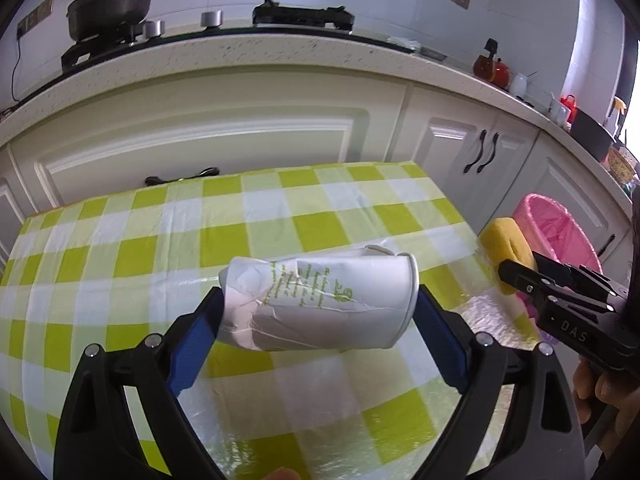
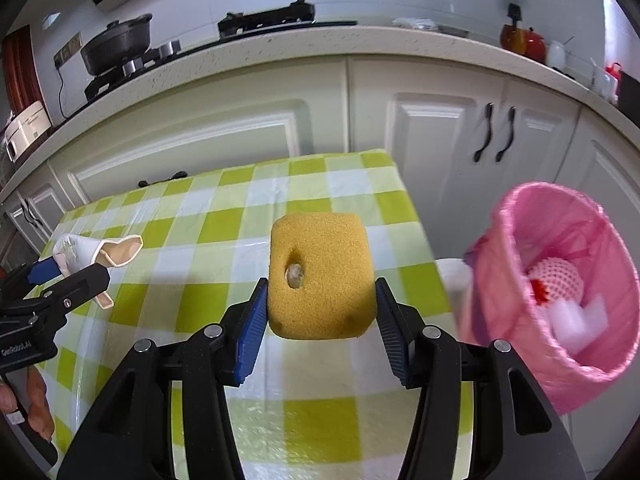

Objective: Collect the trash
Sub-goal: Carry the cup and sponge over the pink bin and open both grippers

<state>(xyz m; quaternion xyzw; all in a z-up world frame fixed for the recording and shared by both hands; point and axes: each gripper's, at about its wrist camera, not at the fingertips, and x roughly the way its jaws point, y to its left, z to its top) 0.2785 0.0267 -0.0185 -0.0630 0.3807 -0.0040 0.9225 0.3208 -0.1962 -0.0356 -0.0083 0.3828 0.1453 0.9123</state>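
Note:
A crushed white paper cup [image 1: 320,304] with green print lies sideways between the blue pads of my left gripper [image 1: 318,312], which is shut on it above the checked table. My right gripper [image 2: 320,304] is shut on a yellow sponge [image 2: 322,276] with a hole in its face, held above the table's right part. The right wrist view shows the cup [image 2: 96,254] at far left in the left gripper [image 2: 76,276]. In the left wrist view the sponge [image 1: 506,248] shows at right, in the right gripper [image 1: 516,276]. A pink-lined trash bin [image 2: 560,292] stands off the table's right edge.
The table [image 2: 224,240] wears a green-and-white checked cloth under clear plastic. White kitchen cabinets [image 2: 248,128] and a counter with a black pot [image 2: 116,44] run behind it. The bin holds a pink mesh ball [image 2: 558,280] and white scraps. A person's hand [image 2: 36,404] grips the left handle.

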